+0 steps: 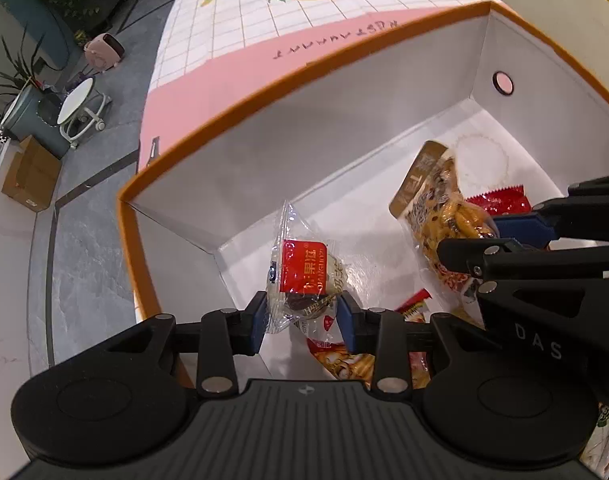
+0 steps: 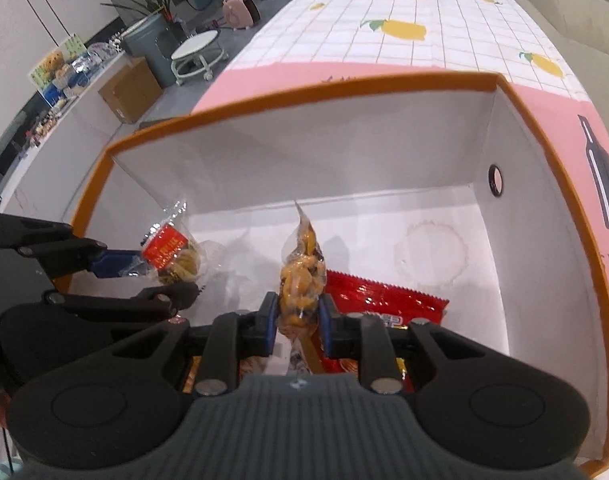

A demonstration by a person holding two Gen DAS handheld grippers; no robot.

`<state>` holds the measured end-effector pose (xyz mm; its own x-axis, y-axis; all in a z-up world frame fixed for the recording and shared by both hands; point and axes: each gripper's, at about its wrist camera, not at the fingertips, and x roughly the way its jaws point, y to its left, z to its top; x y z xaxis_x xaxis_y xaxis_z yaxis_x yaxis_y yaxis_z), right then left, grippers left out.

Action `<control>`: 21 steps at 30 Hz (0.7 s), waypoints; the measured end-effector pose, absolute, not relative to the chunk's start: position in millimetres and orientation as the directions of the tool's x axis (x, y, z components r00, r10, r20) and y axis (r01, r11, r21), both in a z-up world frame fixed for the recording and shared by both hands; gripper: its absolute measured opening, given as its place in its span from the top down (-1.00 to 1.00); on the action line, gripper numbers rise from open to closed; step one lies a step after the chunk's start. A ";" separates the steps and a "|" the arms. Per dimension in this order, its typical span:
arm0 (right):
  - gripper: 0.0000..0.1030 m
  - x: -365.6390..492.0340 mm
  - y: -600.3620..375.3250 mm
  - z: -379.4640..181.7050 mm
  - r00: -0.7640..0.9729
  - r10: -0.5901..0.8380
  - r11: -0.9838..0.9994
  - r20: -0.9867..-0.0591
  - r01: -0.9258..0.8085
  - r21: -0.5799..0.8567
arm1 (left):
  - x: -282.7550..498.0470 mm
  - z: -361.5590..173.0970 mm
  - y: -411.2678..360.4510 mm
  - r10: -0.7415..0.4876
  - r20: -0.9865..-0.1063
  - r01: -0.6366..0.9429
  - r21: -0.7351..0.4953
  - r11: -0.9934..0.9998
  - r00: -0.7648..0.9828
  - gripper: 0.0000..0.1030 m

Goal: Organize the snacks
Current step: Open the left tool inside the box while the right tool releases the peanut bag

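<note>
1. Gripping a small clear packet with a red label (image 1: pixel 302 270), the left gripper (image 1: pixel 302 316) has its blue pads (image 1: pixel 257 320) closed onto the packet's lower end, so the wrapper stands up between them at 12 o'clock from the gripper body.
2. The right gripper (image 2: pixel 298 316) is nearly closed on a clear bag of yellow-orange snacks (image 2: pixel 302 276), which rises upright from between its blue pads (image 2: pixel 269 320) with the sealed tip pointing to 12 o'clock.
3. Both grippers hang inside a white box with an orange rim (image 1: pixel 264 152), and both held packets are above its floor.
4. In the left wrist view the right gripper (image 1: pixel 500 236) enters from 3 o'clock, with its bag (image 1: pixel 444 216) stretching toward 11 o'clock.
5. In the right wrist view the left gripper (image 2: pixel 116 276) enters from 9 o'clock, carrying the red-label packet (image 2: pixel 170 256).
6. A red foil packet (image 2: pixel 384 300) lies flat on the box floor, just to the 2 o'clock side of the right gripper's pads.
7. More wrapped snacks (image 1: pixel 340 356) lie on the floor under the left gripper, partly hidden by it.
8. The box (image 2: pixel 544 240) has a round hole (image 2: pixel 495 180) in its side wall at 2 o'clock.
9. It stands on a tablecloth with pink border and lemon print (image 2: pixel 404 28).
10. Beyond the table at 10 o'clock stand a round white stool (image 2: pixel 198 54) and a cardboard carton (image 2: pixel 130 88).
</note>
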<state>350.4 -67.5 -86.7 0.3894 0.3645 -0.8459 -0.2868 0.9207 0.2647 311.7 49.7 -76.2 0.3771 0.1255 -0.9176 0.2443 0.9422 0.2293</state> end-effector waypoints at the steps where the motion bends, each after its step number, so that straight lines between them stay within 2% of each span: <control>1: 0.65 349.7 -66.8 -87.6 0.389 0.359 0.922 -0.848 -0.291 0.257 | 312.4 -77.4 48.8 0.132 -0.916 0.245 0.237 0.940 0.379 0.09; 7: 0.56 347.1 -61.8 -86.0 0.397 0.318 0.928 -0.861 -0.317 0.196 | 309.2 -79.8 45.8 0.133 -0.919 0.251 0.238 0.938 0.372 0.01; 9: 0.40 345.0 -60.4 -83.6 0.414 0.289 0.933 -0.863 -0.323 0.157 | 307.1 -78.3 43.7 0.143 -0.913 0.254 0.253 0.934 0.383 -0.02; 12: 0.31 341.6 -60.3 -79.1 0.443 0.250 0.939 -0.861 -0.328 0.104 | 301.8 -73.1 41.4 0.167 -0.894 0.244 0.287 0.926 0.416 -0.40; 13: 0.30 341.0 -61.0 -77.5 0.449 0.242 0.940 -0.860 -0.328 0.093 | 299.3 -70.8 42.0 0.170 -0.887 0.241 0.294 0.925 0.428 -0.42; 15: 0.09 339.4 -63.5 -74.7 0.458 0.227 0.944 -0.860 -0.321 0.078 | 295.8 -65.6 43.0 0.168 -0.881 0.231 0.293 0.928 0.442 -0.44; 21: -0.12 326.3 -73.0 -60.0 0.496 0.206 0.949 -0.843 -0.311 0.049 | 279.6 -43.2 46.2 0.149 -0.862 0.171 0.260 0.950 0.484 -0.44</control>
<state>326.3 -73.0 -60.0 0.4963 0.2063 -0.8433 -0.3111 0.9491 0.0491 279.6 46.2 -43.2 0.4838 0.1487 -0.8625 0.1714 0.9503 0.2600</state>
